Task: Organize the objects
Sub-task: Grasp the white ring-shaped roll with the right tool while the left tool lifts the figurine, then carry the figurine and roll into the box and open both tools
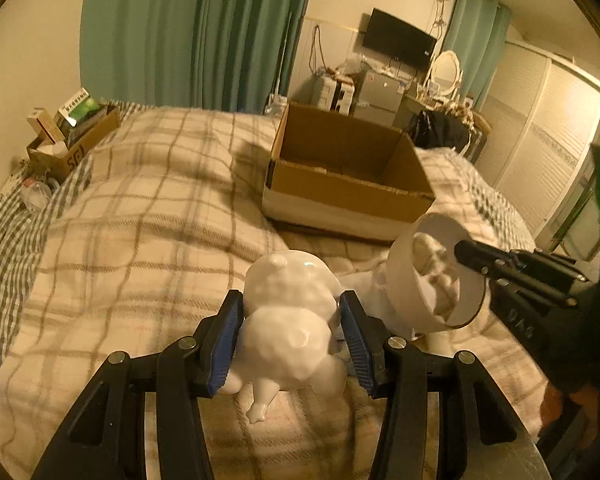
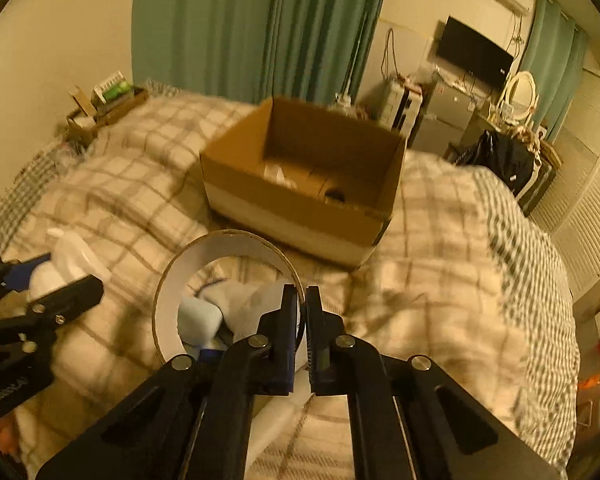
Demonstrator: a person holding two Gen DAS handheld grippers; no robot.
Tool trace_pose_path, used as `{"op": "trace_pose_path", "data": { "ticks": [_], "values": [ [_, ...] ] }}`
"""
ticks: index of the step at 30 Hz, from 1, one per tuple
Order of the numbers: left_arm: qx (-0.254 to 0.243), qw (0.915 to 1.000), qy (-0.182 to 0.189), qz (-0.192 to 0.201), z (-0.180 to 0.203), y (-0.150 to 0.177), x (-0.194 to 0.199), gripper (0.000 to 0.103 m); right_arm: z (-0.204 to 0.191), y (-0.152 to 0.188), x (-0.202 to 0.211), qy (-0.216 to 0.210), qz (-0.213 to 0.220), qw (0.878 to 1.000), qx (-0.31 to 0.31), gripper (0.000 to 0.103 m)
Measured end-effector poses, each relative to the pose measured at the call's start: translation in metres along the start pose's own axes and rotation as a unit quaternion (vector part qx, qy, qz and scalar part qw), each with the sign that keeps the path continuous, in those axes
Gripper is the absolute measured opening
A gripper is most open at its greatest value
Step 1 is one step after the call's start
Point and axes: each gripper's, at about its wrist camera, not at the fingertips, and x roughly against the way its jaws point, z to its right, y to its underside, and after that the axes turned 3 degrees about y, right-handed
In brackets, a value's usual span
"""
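On a bed covered in a cream plaid quilt (image 1: 140, 216), my left gripper (image 1: 291, 332) is clamped around a glossy white ceramic animal figurine (image 1: 288, 320), its blue-padded fingers (image 1: 226, 340) pressing either flank of the rounded body while the figure's small legs hang toward the camera. Just to its right, my right gripper (image 2: 302, 332) is pinched shut on the thin wall of a white cylindrical paper tube with a brown rim (image 2: 228, 240), one finger inside the ring and one outside; the tube is tilted with its open mouth facing the wrist camera, and pale blue and white items sit inside it, too blurred to identify. In the left wrist view the same tube (image 1: 404, 264) hangs close beside the figurine, apart from it. Beyond both grippers, an open brown cardboard box with a white band along its lower front (image 2: 300, 184) rests on the quilt, a few indistinct pieces visible on its floor. Farther back, teal curtains (image 1: 196, 32) hang behind the bed, a smaller cardboard box of packets (image 1: 72, 132) sits at the far left edge, and a black wall-mounted television (image 1: 398, 40) hangs above a cluttered dresser.
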Motion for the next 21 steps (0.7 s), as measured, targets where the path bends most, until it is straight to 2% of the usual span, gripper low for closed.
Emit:
{"op": "trace_pose_path", "data": {
  "ticks": [4,9,12,16,21],
  "values": [
    [0.001,0.9998,0.012,0.019,0.006,-0.012,0.019,0.051,0.005,-0.014,0.031,0.014,0.028,0.999,0.012,0.004],
    [-0.008,0.9986,0.029,0.044,0.019,-0.045,0.039,0.051,0.020,-0.042,0.065,0.018,0.062,0.998,0.014,0.004],
    [-0.025,0.9973,0.039,0.058,0.034,-0.084,0.044,0.051,0.026,-0.074,0.079,0.032,0.082,0.996,0.029,0.004],
    [-0.054,0.9944,0.025,0.087,0.053,-0.143,0.043,0.051,0.039,-0.123,0.087,0.043,0.102,0.993,0.035,0.004],
    [-0.064,0.9929,0.023,0.098,0.060,-0.202,0.021,0.051,0.062,-0.175,0.064,0.052,0.103,0.993,0.030,0.003]
  ]
}}
